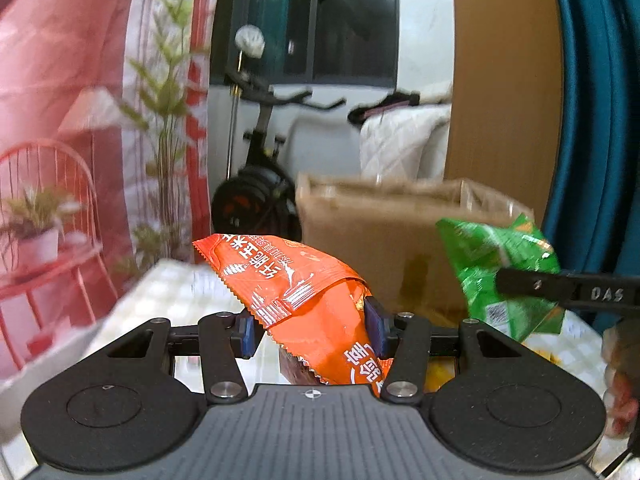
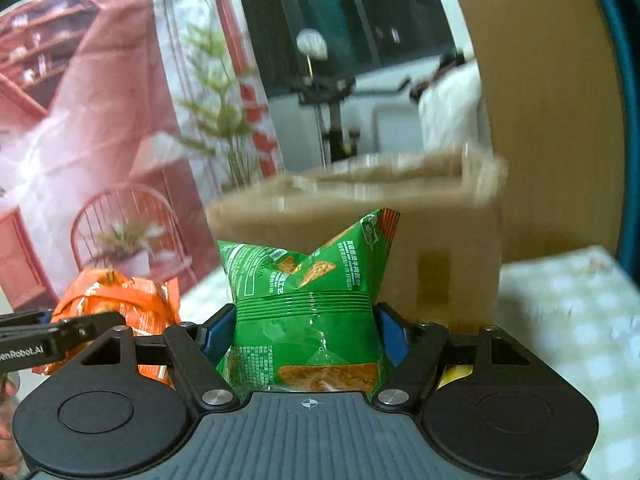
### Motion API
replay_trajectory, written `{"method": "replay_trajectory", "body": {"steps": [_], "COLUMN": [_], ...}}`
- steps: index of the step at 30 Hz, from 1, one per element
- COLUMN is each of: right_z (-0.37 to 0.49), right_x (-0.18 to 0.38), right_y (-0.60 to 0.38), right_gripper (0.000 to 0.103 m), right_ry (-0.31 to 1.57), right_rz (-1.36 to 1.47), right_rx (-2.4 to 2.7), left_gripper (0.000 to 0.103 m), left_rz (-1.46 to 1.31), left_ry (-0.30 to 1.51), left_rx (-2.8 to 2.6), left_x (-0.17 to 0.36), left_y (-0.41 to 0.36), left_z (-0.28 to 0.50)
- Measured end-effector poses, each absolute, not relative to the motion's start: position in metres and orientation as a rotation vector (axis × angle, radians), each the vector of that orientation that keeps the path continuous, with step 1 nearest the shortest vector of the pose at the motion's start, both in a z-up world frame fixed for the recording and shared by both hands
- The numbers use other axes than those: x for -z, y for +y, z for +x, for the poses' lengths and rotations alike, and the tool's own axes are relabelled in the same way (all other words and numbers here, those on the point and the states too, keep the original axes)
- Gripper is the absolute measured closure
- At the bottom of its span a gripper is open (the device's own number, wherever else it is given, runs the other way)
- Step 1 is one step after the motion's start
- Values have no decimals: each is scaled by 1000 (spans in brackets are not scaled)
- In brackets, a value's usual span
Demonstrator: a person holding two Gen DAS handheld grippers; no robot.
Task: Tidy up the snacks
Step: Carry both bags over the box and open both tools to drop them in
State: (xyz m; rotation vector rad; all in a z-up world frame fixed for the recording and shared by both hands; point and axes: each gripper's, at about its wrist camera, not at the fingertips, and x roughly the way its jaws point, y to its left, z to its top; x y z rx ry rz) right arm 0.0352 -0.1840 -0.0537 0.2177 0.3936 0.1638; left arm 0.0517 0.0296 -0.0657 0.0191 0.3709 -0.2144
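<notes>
Pink printed backdrop (image 1: 60, 80) at 9 o'clock, exercise bike (image 1: 256, 168) and dark window (image 1: 312, 20) at 12, wood panel (image 1: 504, 80) at 2.

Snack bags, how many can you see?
2. The orange bag is pinched in the left tool; the green bag is pinched in the right tool. More may hide inside the cardboard box.

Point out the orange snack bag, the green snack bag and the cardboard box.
orange snack bag (image 1: 296, 280), left wrist view, printed front panel.
green snack bag (image 2: 304, 312), right wrist view, pinched middle.
cardboard box (image 2: 440, 232), right wrist view, front wall.
</notes>
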Motion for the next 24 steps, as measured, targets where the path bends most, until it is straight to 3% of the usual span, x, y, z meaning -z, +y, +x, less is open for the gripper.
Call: {"method": "replay_trajectory", "body": {"steps": [11,20,23,24], "right_z": [106,200,215,219], "right_x": [-33,-8,9,13], "right_y": [-224,-229,-229,-229], "right_gripper": [33,30,17,12], "right_ry": [153,254,319,346], "right_rz": [2,-48,-14,2], "right_rx": [-41,29,35,34], "left_gripper": [50,49,43,35], "left_rz": [99,240,243,231], "left_ry": [111,246,326,342], "left_rx": [266,263,278,272], "left_x": [-18,2,15,19], "left_y": [-16,-76,-85,-83], "left_z": [133,235,253,254]}}
